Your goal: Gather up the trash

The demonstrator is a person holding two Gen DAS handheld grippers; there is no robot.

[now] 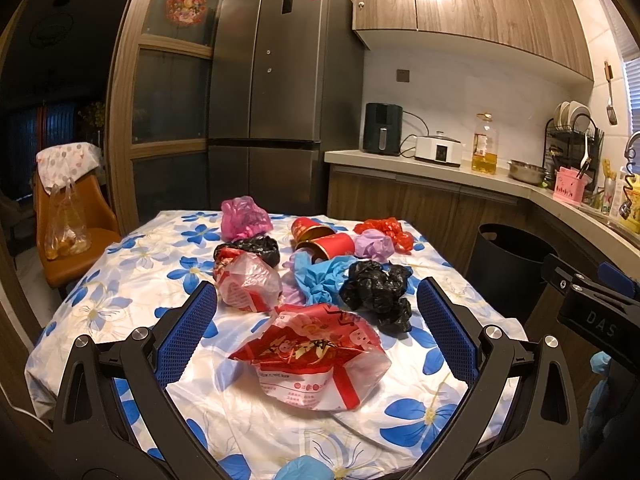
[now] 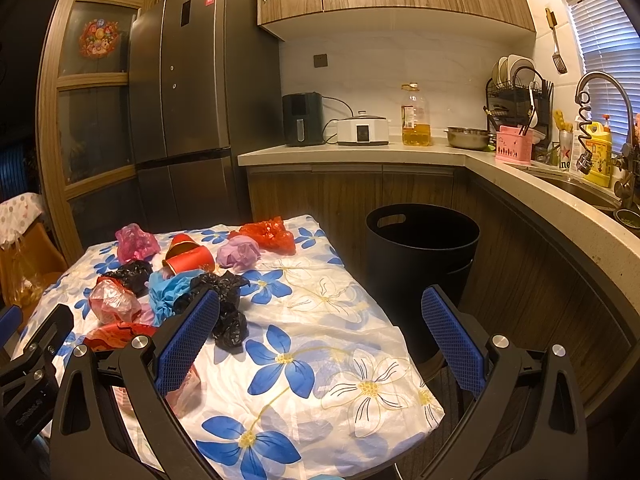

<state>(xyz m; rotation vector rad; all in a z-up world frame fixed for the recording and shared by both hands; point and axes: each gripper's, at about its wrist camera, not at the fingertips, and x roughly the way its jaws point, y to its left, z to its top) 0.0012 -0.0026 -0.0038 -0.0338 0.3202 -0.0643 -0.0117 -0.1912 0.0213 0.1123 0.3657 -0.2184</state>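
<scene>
Crumpled trash lies on the table with a blue-flower cloth (image 1: 120, 280): a red-and-white printed bag (image 1: 316, 360) nearest, a clear-red bag (image 1: 248, 284), black bags (image 1: 378, 292), a blue bag (image 1: 320, 280), two red cans (image 1: 324, 238), purple (image 1: 374, 244), pink (image 1: 244, 218) and red (image 1: 386, 230) bags. My left gripper (image 1: 316, 312) is open, above the table just before the printed bag. My right gripper (image 2: 320, 324) is open over the table's right part (image 2: 320, 360), beside a black bag (image 2: 228, 312). A black bin (image 2: 422, 264) stands right of the table.
A kitchen counter (image 2: 400, 152) with an air fryer, cooker, oil bottle, bowl, dish rack and sink runs behind and to the right. A tall fridge (image 1: 276, 92) stands behind the table. An orange chair (image 1: 76, 232) with a bag is at the left.
</scene>
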